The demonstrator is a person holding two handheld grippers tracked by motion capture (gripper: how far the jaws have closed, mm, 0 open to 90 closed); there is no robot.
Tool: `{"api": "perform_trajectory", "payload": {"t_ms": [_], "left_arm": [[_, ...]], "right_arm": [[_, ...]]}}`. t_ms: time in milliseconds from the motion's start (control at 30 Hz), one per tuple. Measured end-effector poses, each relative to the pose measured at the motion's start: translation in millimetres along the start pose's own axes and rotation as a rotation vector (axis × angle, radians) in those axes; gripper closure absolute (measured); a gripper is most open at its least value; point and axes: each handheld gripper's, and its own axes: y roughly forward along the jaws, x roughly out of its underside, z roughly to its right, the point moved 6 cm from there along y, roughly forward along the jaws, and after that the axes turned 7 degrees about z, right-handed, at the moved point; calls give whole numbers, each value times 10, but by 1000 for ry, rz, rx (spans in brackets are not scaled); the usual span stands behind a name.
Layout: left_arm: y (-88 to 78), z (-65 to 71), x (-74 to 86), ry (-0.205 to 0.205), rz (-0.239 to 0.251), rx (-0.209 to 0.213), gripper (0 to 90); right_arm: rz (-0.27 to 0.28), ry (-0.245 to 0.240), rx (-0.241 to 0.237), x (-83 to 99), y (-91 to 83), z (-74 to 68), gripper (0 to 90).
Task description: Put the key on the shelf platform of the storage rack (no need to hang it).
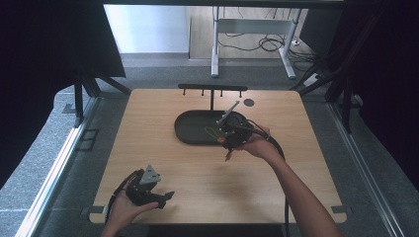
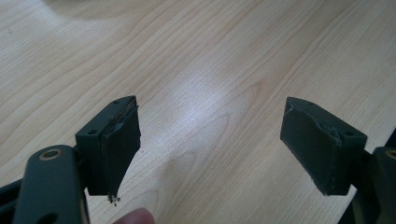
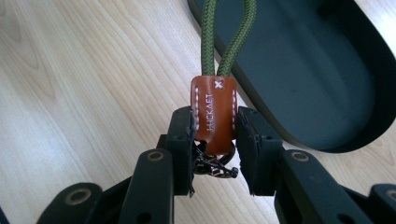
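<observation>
A: Where is the key strap (image 3: pixel 214 108) seen?

B: It is seen in the right gripper view, pinched at its brown leather tab. A green cord loop (image 3: pixel 229 35) is joined to the top of the tab, and it is stretched away over the black tray (image 3: pixel 322 79). A dark metal ring (image 3: pixel 215 164) is seen under the tab, low between the jaws.

A: How is it held?

B: It is clamped by the right gripper (image 3: pixel 215 133). The two black jaws are pressed on the sides of the tab, one on each side. In the high view the right gripper (image 1: pixel 232 136) is held in a hand at the near edge of the tray (image 1: pixel 190 126), above the wooden table (image 1: pixel 197 173).

A: What is seen behind the tray?

B: A black rack (image 1: pixel 212 89) is stood there, with small pegs hung under its bar. A small dark round spot (image 1: pixel 249 102) is seen on the table just beside it.

A: And the other gripper?

B: The left gripper (image 1: pixel 165 197) is held low near the front left corner of the table, well apart from the tray. In the left gripper view its jaws are kept wide apart (image 2: pixel 210 149), and nothing is held between them. Bare wood (image 2: pixel 210 70) is seen past them. A fingertip (image 2: pixel 135 217) is seen at the bottom edge.
</observation>
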Motion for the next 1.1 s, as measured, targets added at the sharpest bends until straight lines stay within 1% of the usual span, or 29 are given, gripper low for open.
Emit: {"api": "perform_trajectory", "payload": {"t_ms": [300, 467, 533, 700, 767, 867, 1100], "left_arm": [[5, -1, 3, 0, -1, 0, 204], [5, 0, 3, 0, -2, 0, 204], [5, -2, 4, -1, -2, -1, 204], [7, -8, 9, -2, -4, -3, 204], [8, -10, 12, -3, -4, -2, 204], [7, -14, 14, -4, -4, -2, 204], [4, -17, 14, -3, -4, -2, 204]], "right_arm": [[10, 20, 4, -41, 6, 81, 679], [9, 23, 4, -52, 12, 106, 679], [5, 19, 14, -67, 25, 116, 679], [4, 13, 15, -101, 39, 127, 679], [13, 20, 13, -131, 45, 150, 680], [10, 16, 12, -143, 50, 171, 679], [14, 29, 18, -203, 47, 223, 679]]}}
